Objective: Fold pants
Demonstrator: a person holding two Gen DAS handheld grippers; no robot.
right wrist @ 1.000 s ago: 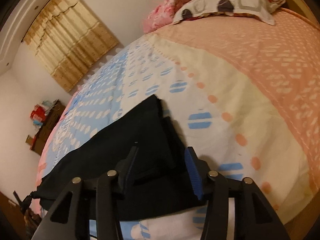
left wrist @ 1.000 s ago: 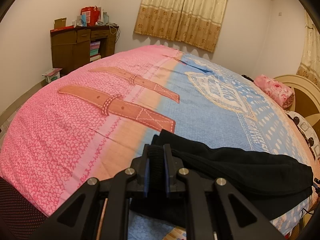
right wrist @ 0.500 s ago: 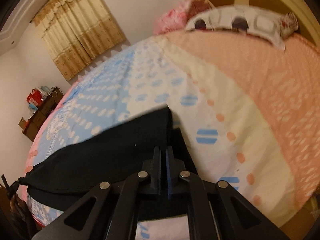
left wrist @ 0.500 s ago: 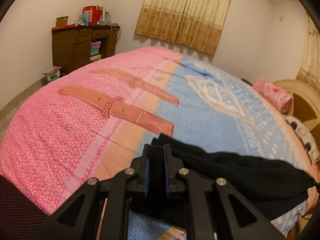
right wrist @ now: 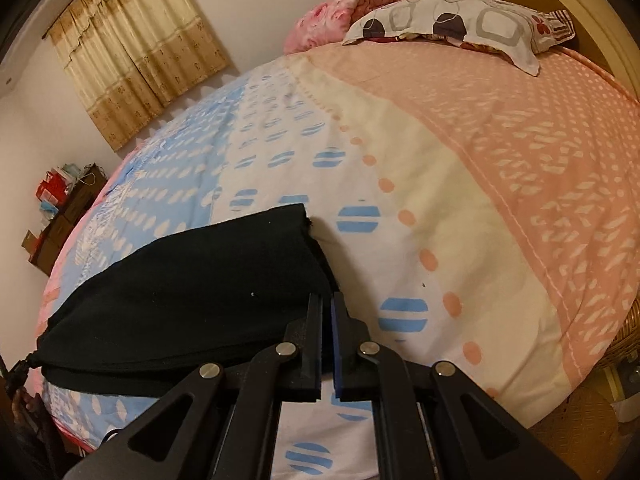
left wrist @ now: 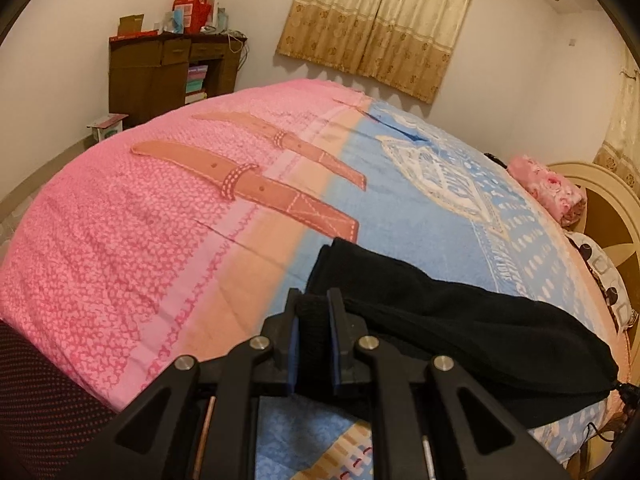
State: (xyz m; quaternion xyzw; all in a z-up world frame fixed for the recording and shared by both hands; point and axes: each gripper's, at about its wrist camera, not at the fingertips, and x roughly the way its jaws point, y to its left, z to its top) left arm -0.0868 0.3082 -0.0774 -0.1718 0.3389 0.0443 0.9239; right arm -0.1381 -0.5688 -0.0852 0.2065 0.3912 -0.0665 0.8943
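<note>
A bedroom with pale walls: gold curtains (left wrist: 384, 24) hang over the window, a dark wooden cabinet (left wrist: 168, 72) stands in the far corner, and the bed (left wrist: 120, 216) under my hands fills most of both views, covered by a sheet that runs from pink through blue to peach toward the headboard. A patterned pillow (right wrist: 452, 20) and a pink floral one (right wrist: 332, 16) lie at the headboard end.

The black pants (left wrist: 460, 332) lie along the near edge of the bed, stretched lengthwise between my two hands, over the blue part of the sheet. One end sits near the pink half, the other reaches toward the headboard side.

My left claw (left wrist: 314, 340) is clamped on a bunched thickness of black fabric at one end of the pants; the cloth fills the narrow gap between its blue pads. My right claw (right wrist: 327, 344) is pressed together at the other end, on the corner edge of the pants (right wrist: 192, 292) by the near edge of the bed.
</note>
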